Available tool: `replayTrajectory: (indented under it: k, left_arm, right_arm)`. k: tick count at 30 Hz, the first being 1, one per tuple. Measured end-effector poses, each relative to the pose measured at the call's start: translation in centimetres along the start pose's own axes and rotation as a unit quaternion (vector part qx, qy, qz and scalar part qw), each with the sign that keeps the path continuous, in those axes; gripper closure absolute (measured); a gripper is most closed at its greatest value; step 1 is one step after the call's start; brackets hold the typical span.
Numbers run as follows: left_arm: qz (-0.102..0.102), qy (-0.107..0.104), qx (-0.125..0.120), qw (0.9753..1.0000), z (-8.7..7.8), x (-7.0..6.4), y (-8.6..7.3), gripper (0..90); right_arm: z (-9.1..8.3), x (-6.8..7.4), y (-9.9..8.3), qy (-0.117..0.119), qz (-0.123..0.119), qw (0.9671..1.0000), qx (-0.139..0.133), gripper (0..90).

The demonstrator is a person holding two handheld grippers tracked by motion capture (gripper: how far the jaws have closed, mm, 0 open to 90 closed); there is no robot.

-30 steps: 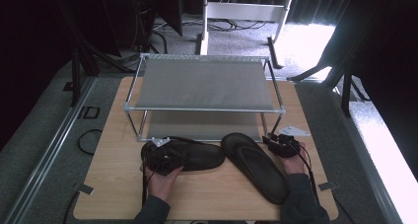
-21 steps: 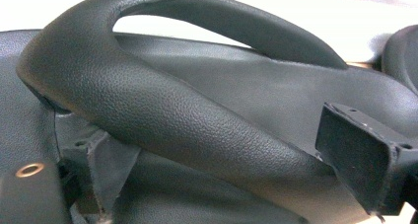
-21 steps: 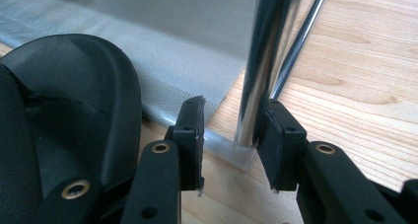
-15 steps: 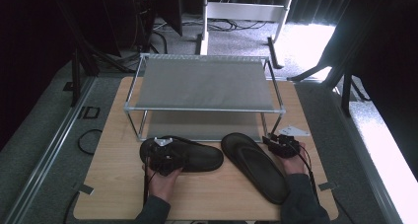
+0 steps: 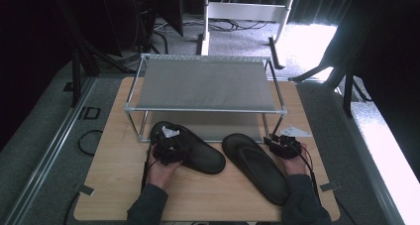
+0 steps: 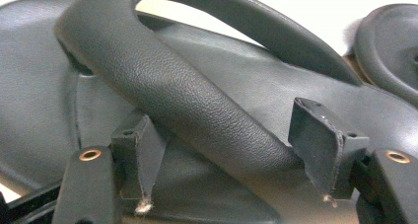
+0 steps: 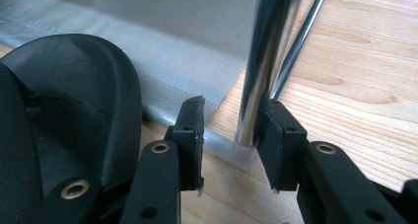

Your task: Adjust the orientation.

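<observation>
Two black flip-flop sandals lie on the wooden table (image 5: 114,185) in front of a metal rack (image 5: 208,84). My left gripper (image 5: 168,144) sits over the toe end of the left sandal (image 5: 203,155). In the left gripper view it (image 6: 229,150) is open, its jaws on either side of the thick strap (image 6: 197,105). My right gripper (image 5: 277,143) rests at the toe of the right sandal (image 5: 255,168), by the rack's front right leg. Its jaws (image 7: 231,130) stand narrowly open in front of the chrome leg (image 7: 256,61), with the sandal (image 7: 59,110) to their left.
The rack has an upper mesh shelf and a lower shelf (image 7: 162,51) close above the table. A white tag (image 5: 295,131) lies by the right gripper. Bare wood (image 7: 355,76) stretches right of the leg. Beyond the table are floor cables and furniture legs.
My left gripper has edged slightly forward over the left sandal. The right gripper and right sandal have stayed put.
</observation>
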State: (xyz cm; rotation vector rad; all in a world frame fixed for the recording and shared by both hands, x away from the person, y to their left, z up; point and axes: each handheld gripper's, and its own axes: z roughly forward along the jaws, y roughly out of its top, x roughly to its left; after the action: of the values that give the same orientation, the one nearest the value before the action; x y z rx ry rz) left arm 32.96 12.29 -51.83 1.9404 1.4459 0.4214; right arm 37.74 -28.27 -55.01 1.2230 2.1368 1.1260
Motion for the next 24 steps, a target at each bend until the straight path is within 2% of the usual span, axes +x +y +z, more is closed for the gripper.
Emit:
replayTrajectory:
  k: [3,12,16,20,24]
  left_arm:
    - [0.007,0.001,0.003,1.0,0.7,0.2,0.5,33.2]
    - [0.049,0.01,0.004,0.9987,1.4,0.4,1.6,35.9]
    - [0.067,-0.01,0.006,0.9977,1.6,0.7,2.0,36.8]
    - [0.071,-0.036,0.008,0.9968,1.8,1.3,2.2,37.1]
    - [0.065,-0.031,0.005,0.9974,1.9,1.1,2.2,36.1]
  right_arm:
    - [0.0,0.0,0.0,0.0,0.0,1.0,0.0,64.0]
    - [0.0,0.0,0.0,-0.001,0.0,1.0,0.0,65.5]
    - [0.0,-0.1,0.0,-0.001,0.0,1.0,0.0,66.7]
    - [0.0,-0.1,0.0,0.0,0.001,1.0,-0.001,66.9]
    - [0.0,-0.1,-0.1,-0.001,0.0,1.0,0.0,66.7]
